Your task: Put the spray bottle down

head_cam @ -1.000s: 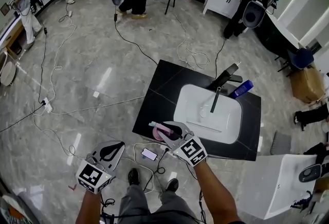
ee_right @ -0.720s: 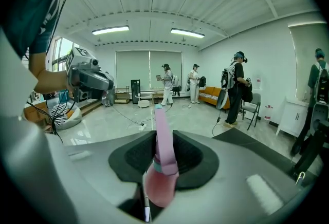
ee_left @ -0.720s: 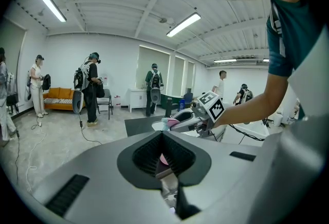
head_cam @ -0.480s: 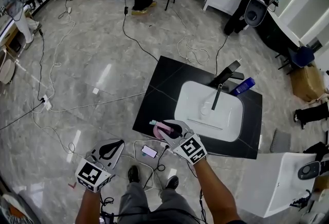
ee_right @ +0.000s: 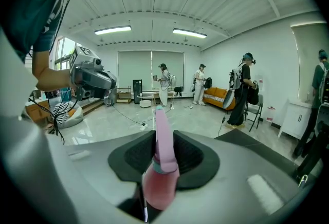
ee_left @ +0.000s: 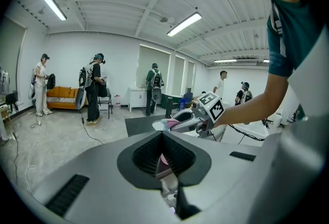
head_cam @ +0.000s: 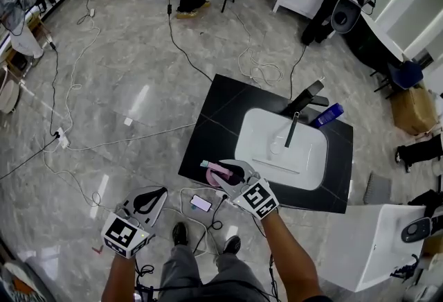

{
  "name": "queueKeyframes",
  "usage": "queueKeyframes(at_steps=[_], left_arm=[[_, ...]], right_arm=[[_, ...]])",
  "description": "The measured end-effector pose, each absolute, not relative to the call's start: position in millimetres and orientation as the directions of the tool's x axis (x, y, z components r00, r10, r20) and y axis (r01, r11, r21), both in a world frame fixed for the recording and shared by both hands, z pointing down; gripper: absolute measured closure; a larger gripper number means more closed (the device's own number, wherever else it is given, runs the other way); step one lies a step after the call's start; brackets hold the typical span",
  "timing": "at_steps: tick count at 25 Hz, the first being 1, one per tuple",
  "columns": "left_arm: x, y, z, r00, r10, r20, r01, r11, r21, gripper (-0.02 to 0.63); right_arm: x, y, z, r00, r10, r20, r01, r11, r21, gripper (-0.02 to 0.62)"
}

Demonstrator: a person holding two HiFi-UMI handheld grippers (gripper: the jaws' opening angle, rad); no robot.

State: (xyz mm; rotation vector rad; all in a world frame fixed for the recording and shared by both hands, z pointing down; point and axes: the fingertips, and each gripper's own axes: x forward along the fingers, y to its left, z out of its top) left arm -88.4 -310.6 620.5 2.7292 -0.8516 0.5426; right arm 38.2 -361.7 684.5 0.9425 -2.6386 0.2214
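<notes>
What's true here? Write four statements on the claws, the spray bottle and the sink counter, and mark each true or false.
1. The right claw has a pink spray bottle between its jaws. True; the jaws are opening around it.
2. The spray bottle stands in the sink. False: it is in the right claw, at the near left corner of the black counter.
3. A blue bottle lies on the counter beside the faucet. True.
4. The left claw grips a phone. False: that claw holds nothing, and the phone lies on the floor.
</notes>
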Motion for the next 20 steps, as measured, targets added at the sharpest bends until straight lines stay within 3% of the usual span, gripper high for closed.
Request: queueKeyframes(at_steps=[20], left_arm=[[-80, -313, 598, 0.77, -0.498, 0.4, -0.572, -0.815, 0.088, 0.604]], right_arm=[[43, -353, 661, -0.724, -0.599, 0.343, -0.641, 0.767, -0.013, 0.42]])
